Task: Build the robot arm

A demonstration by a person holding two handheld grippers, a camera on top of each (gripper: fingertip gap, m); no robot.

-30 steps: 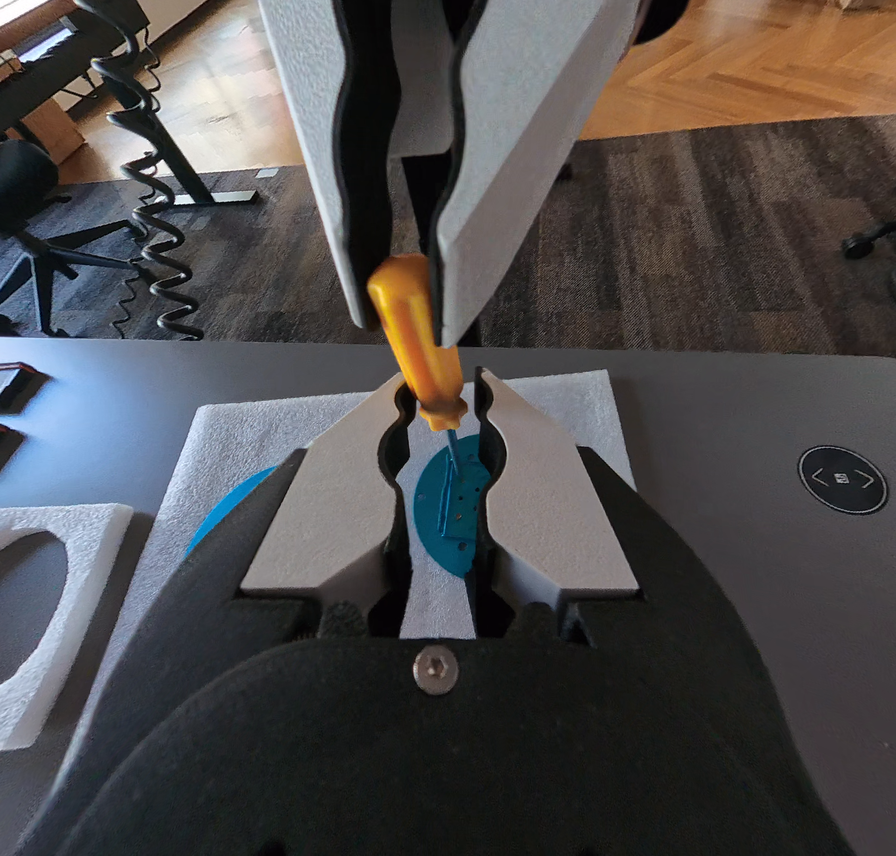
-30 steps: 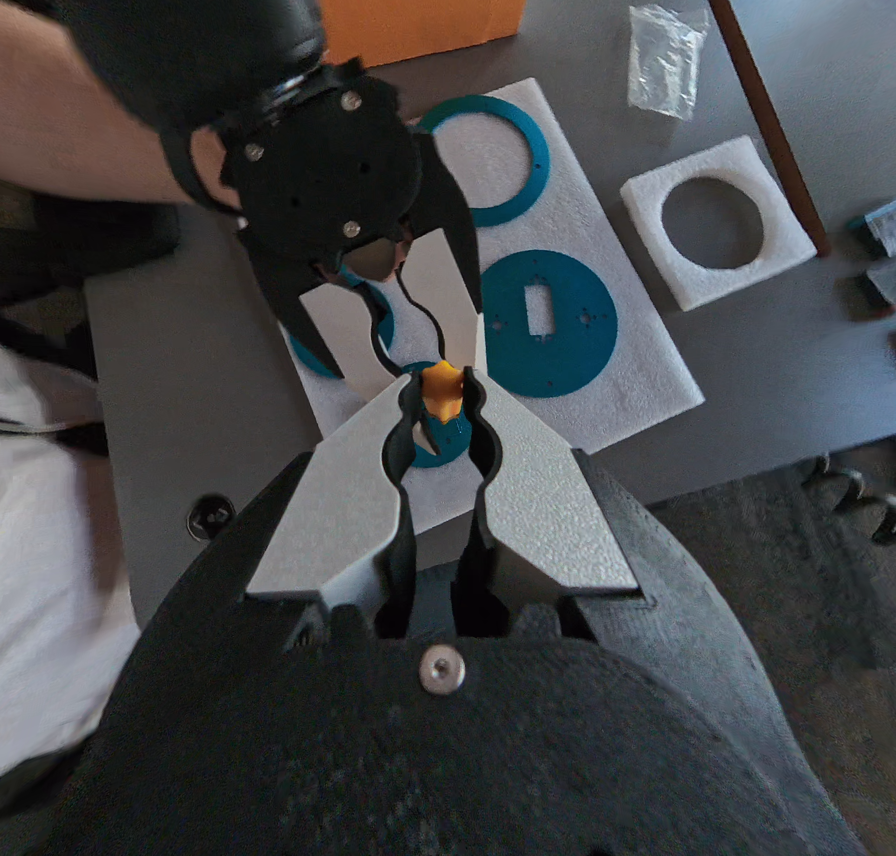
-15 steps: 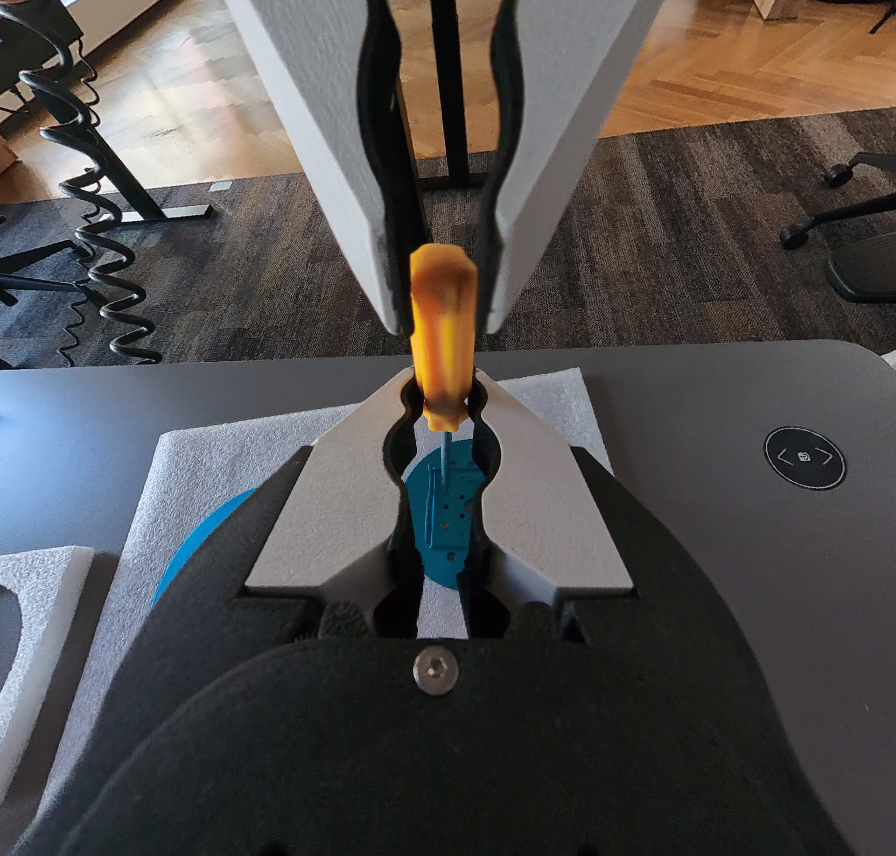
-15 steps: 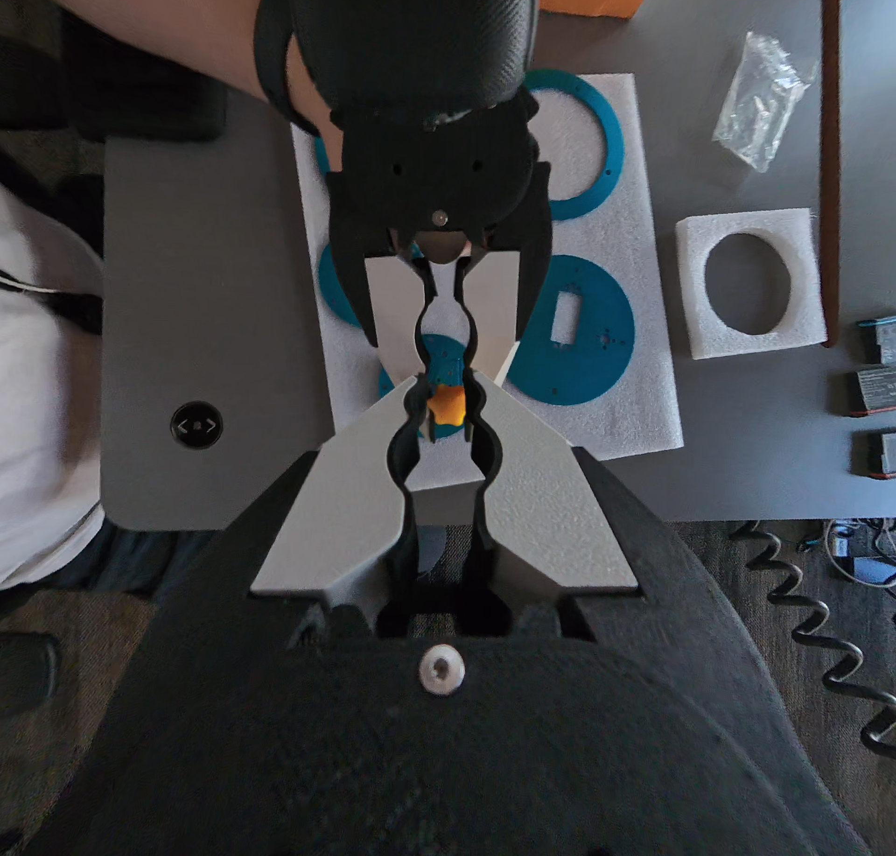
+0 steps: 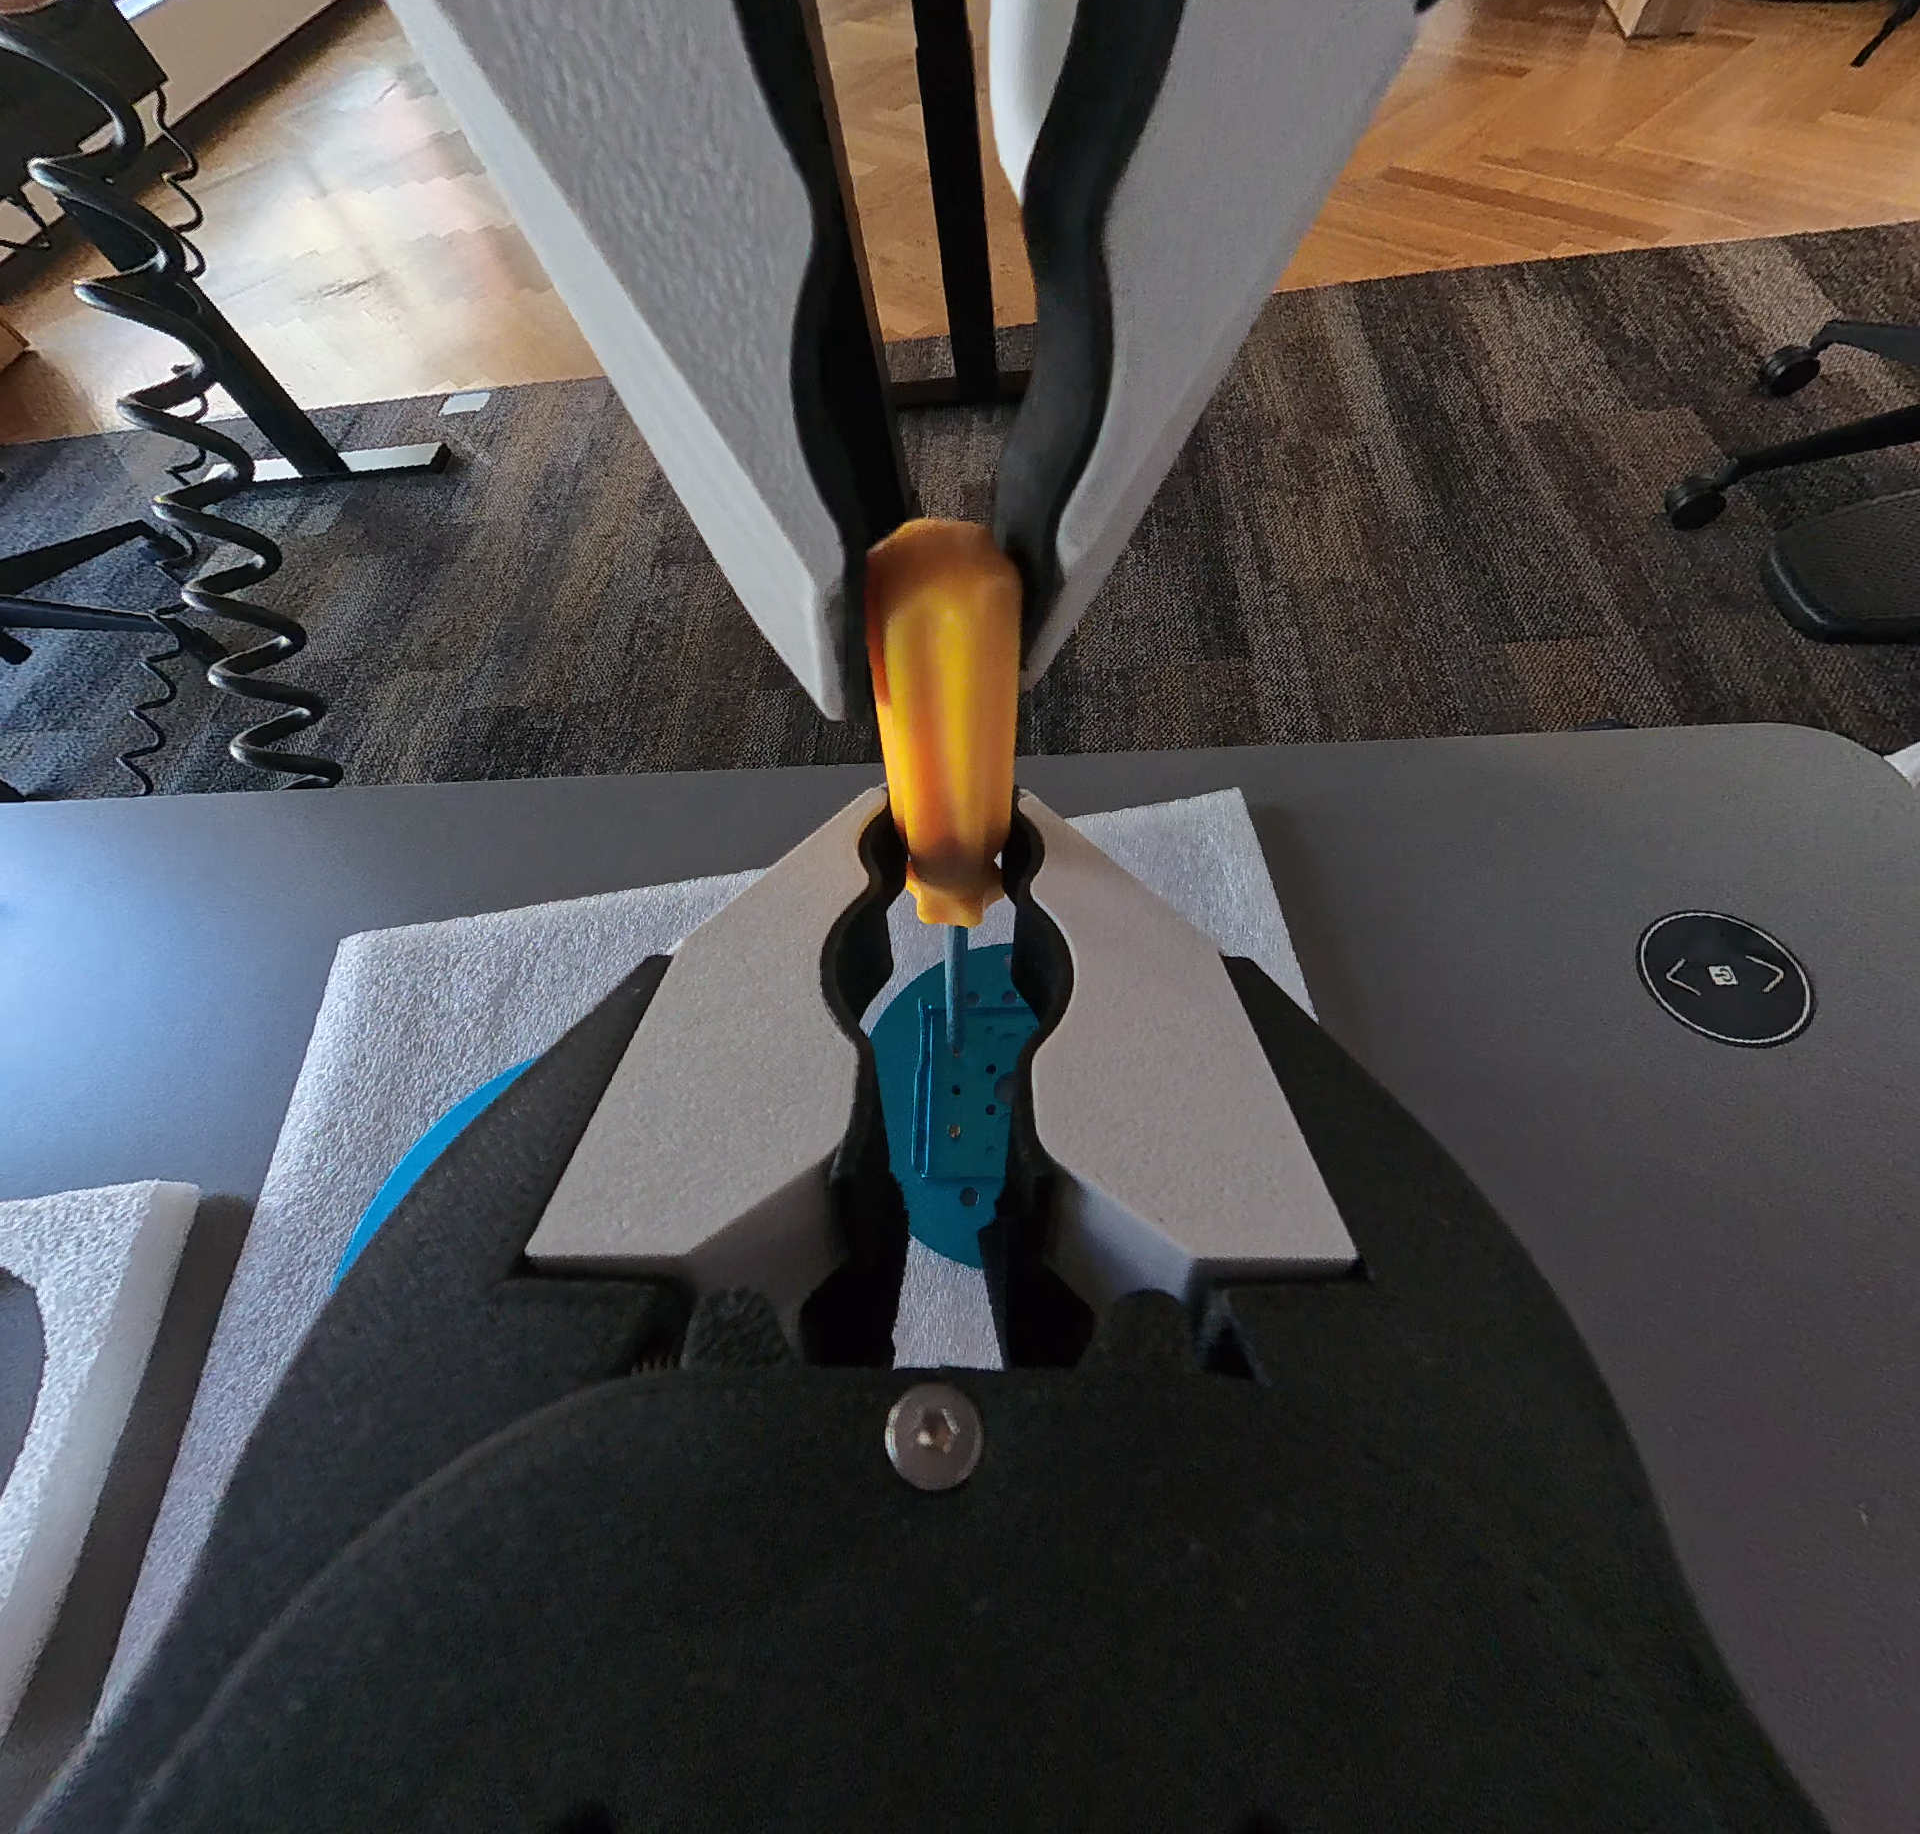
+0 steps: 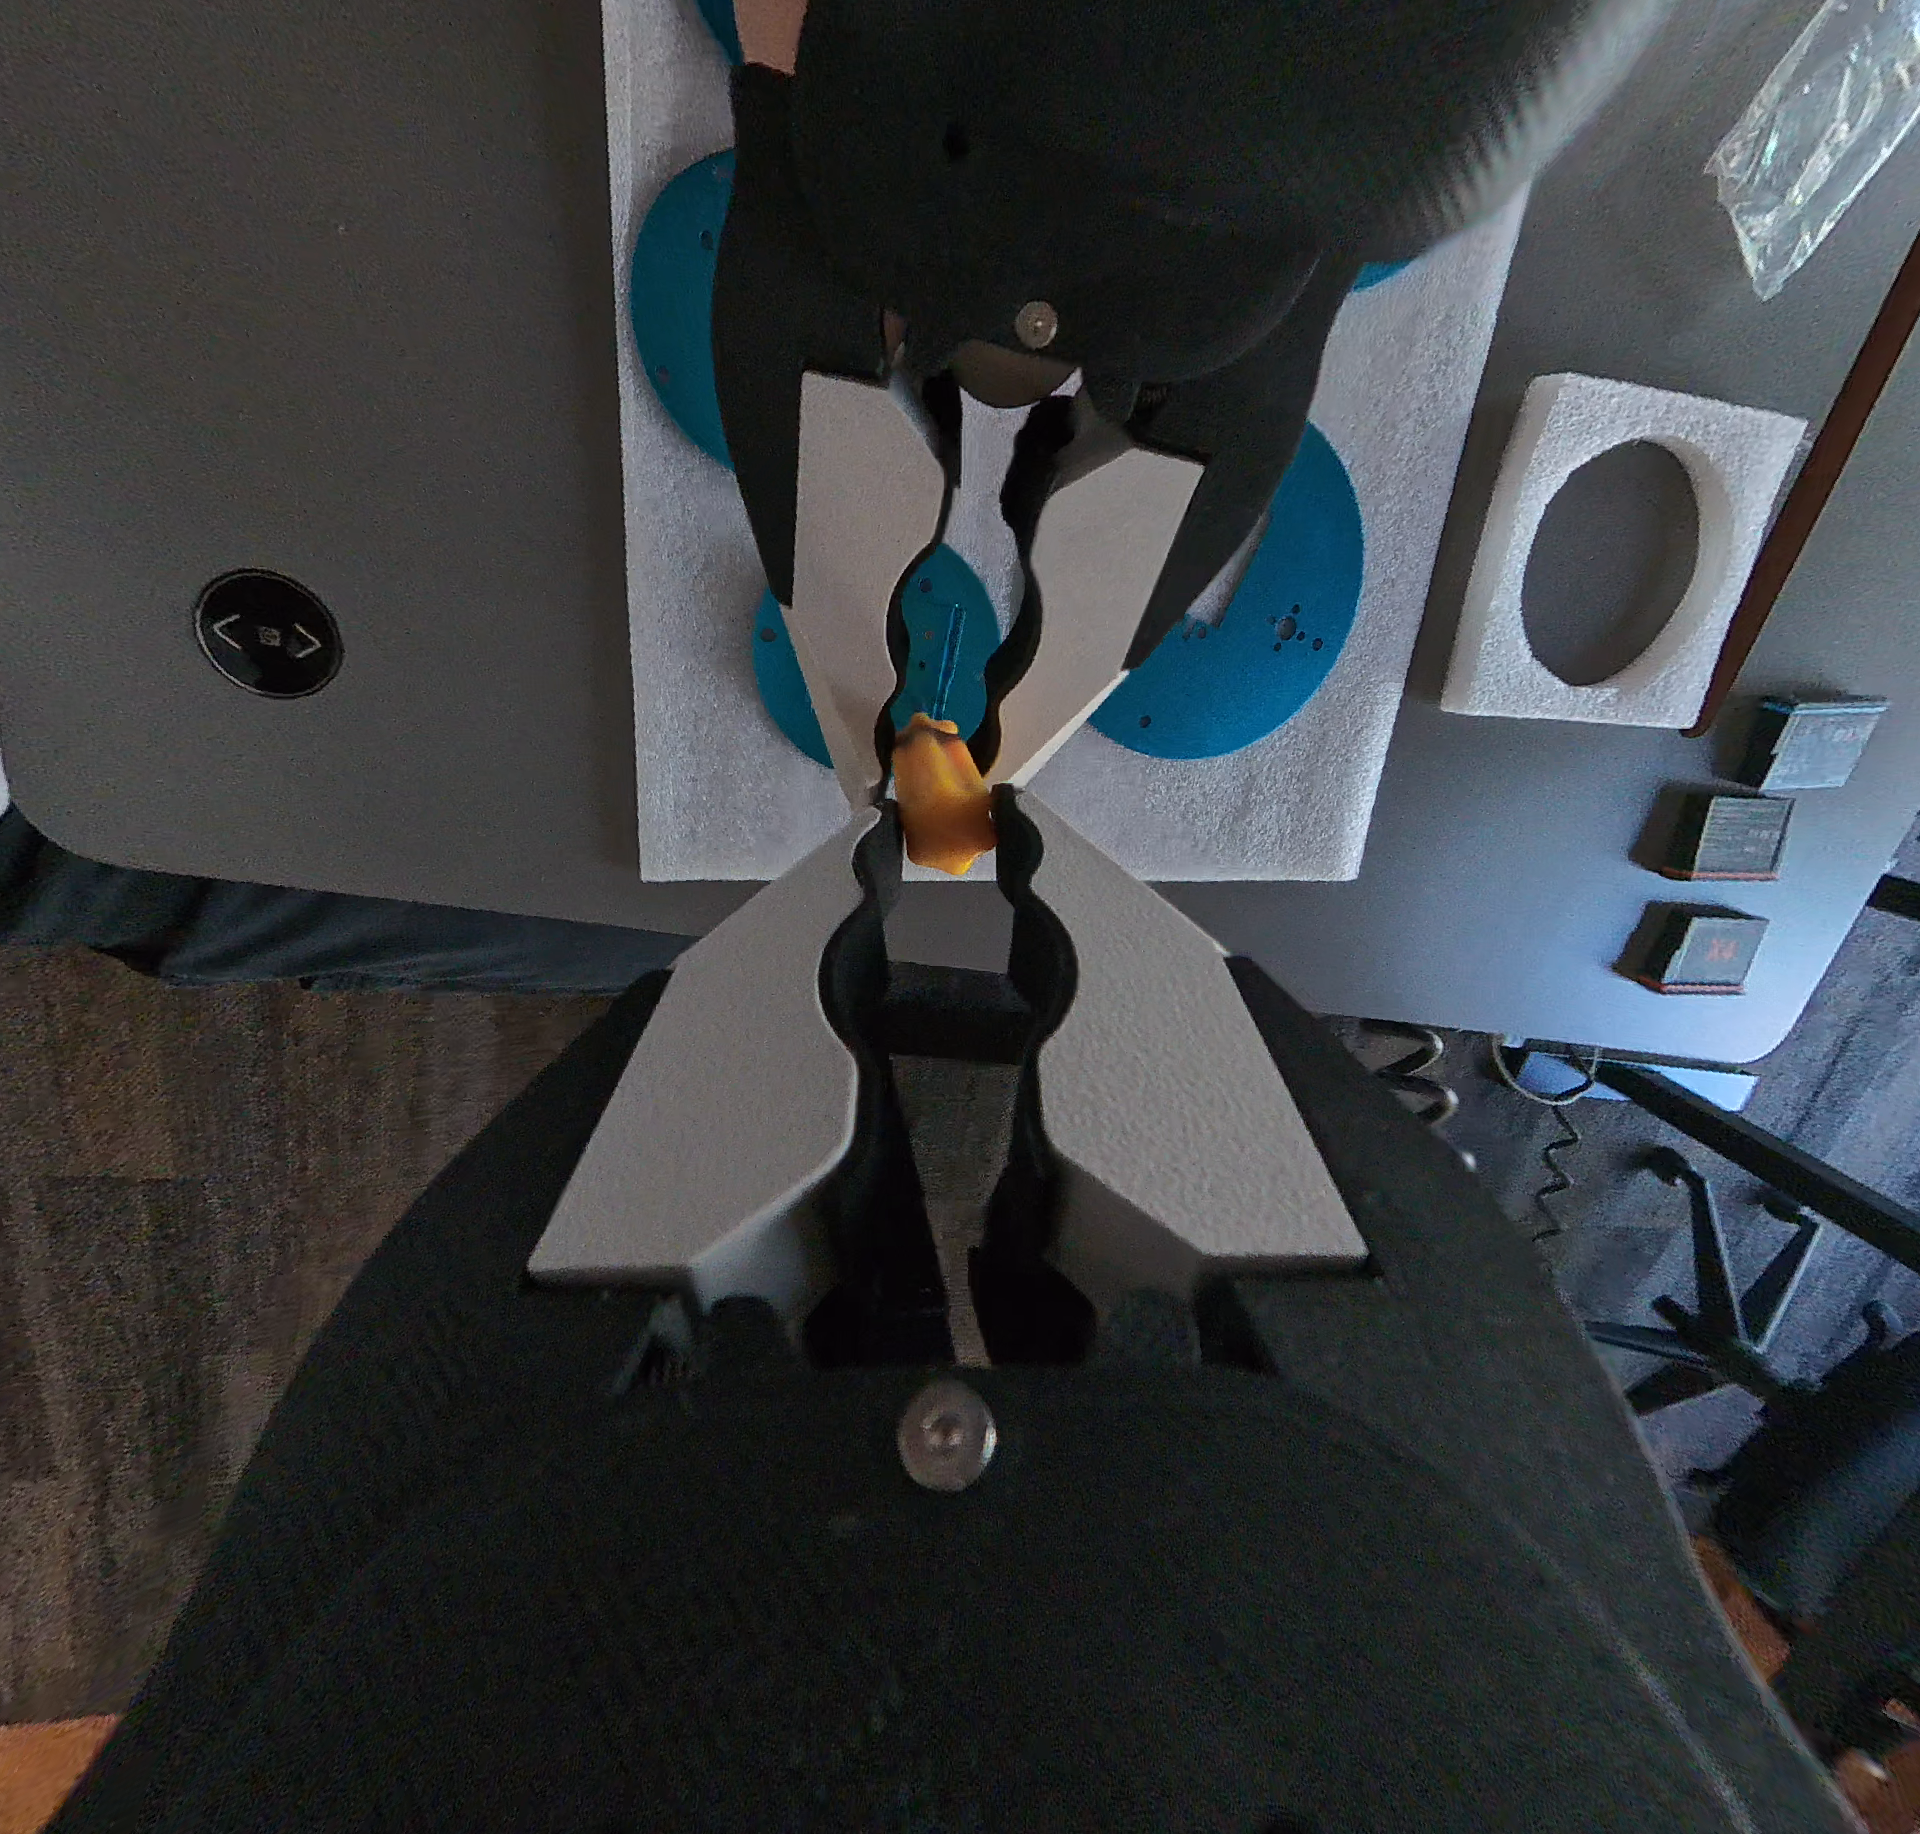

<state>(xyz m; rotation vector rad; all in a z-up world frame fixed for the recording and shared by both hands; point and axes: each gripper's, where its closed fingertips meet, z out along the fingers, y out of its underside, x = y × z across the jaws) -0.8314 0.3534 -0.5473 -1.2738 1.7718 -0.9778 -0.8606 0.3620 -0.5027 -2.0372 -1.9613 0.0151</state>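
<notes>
A screwdriver with an orange handle (image 5: 940, 704) stands upright, its thin shaft pointing down at a small blue perforated bracket (image 5: 961, 1098) on a small blue disc (image 5: 940, 1202). My left gripper (image 5: 948, 828) is shut on the lower end of the handle. My right gripper (image 6: 940, 818) comes down from above and is shut on the top of the handle (image 6: 940, 797). In the right wrist view the left gripper (image 6: 935, 756) meets mine tip to tip. The shaft's tip is too small to see whether it touches the bracket.
The blue parts lie on a white foam sheet (image 5: 468, 1005) on a grey table (image 5: 1558, 1213). A larger blue disc (image 6: 1247, 662), a foam block with a round hole (image 6: 1496, 641), a plastic bag (image 6: 1818, 122) and small dark blocks (image 6: 1714, 834) lie to one side. The table edge is close. Left tips to right tips: about 5 centimetres.
The screwdriver went from tilted to upright. My left gripper's fingers narrowed onto the lower handle. The right gripper shifted to stand directly above.
</notes>
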